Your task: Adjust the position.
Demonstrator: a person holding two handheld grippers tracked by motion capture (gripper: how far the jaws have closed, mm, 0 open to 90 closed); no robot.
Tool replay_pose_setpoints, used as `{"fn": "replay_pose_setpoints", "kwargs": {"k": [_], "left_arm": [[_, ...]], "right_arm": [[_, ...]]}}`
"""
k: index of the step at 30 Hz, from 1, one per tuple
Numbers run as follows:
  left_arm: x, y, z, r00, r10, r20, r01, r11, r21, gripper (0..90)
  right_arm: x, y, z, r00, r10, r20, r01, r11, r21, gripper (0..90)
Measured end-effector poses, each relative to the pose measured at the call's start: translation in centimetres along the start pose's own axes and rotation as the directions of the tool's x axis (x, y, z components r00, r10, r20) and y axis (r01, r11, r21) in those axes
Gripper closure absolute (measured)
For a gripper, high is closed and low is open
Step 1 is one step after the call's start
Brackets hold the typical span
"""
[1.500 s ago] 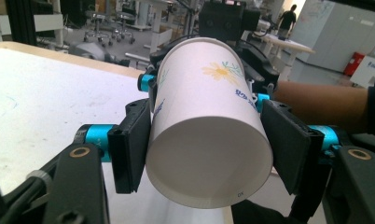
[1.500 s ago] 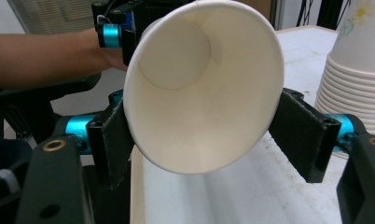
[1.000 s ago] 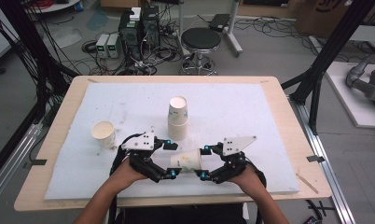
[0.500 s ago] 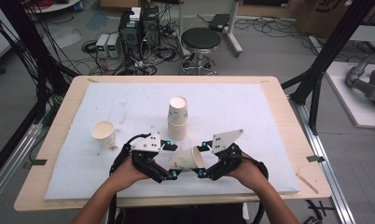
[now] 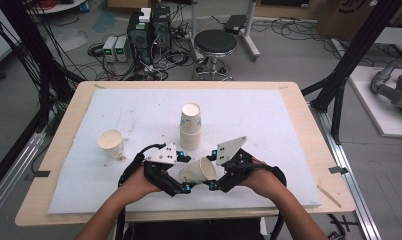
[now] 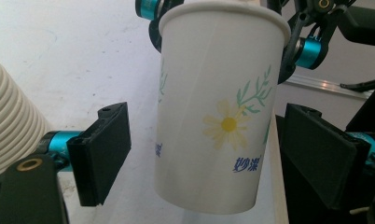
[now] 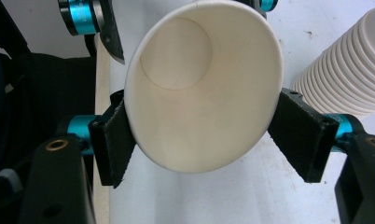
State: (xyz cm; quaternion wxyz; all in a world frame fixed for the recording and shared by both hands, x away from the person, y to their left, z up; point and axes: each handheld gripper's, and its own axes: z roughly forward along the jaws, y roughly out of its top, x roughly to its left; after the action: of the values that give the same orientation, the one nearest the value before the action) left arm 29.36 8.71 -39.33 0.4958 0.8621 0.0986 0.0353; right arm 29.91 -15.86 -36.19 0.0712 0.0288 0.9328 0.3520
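A white paper cup with a daisy print hangs tilted above the mat's front edge, between my two grippers. My right gripper is shut on it near the rim; in the right gripper view its pads squeeze the cup's mouth into an oval. My left gripper is open around the cup's base end. In the left gripper view the cup hangs between the pads with a gap on each side. A stack of cups stands at mid-table.
A single paper cup stands upright at the mat's left. The white mat covers a wooden table. A stool and computer boxes stand on the floor beyond the far edge. Black frame posts flank the table.
My right gripper has risen a little and tilted up with the cup in it. The left gripper has stayed in place.
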Motion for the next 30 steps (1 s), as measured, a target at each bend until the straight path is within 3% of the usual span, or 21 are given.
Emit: {"fn": "replay_pose_setpoints", "kwargs": {"k": [14, 23, 30], "left_arm": [[0.0, 0.1, 0.9, 0.9997, 0.021, 0.016, -0.022, 0.9976, 0.065, 18.4], [0.1, 0.3, 1.4, 0.9992, 0.027, 0.028, -0.030, 0.9952, 0.093, 21.2], [0.1, 0.4, 1.8, 0.9986, 0.027, 0.044, -0.032, 0.9941, 0.104, 28.5]], "right_arm": [[0.0, 1.1, 0.2, 0.9987, -0.050, 0.005, 0.050, 0.995, 0.086, 27.2], [0.2, 1.9, 0.3, 0.9956, -0.093, 0.014, 0.090, 0.985, 0.149, 27.2], [0.3, 2.0, 0.5, 0.9951, -0.098, 0.003, 0.096, 0.980, 0.177, 27.1]]}}
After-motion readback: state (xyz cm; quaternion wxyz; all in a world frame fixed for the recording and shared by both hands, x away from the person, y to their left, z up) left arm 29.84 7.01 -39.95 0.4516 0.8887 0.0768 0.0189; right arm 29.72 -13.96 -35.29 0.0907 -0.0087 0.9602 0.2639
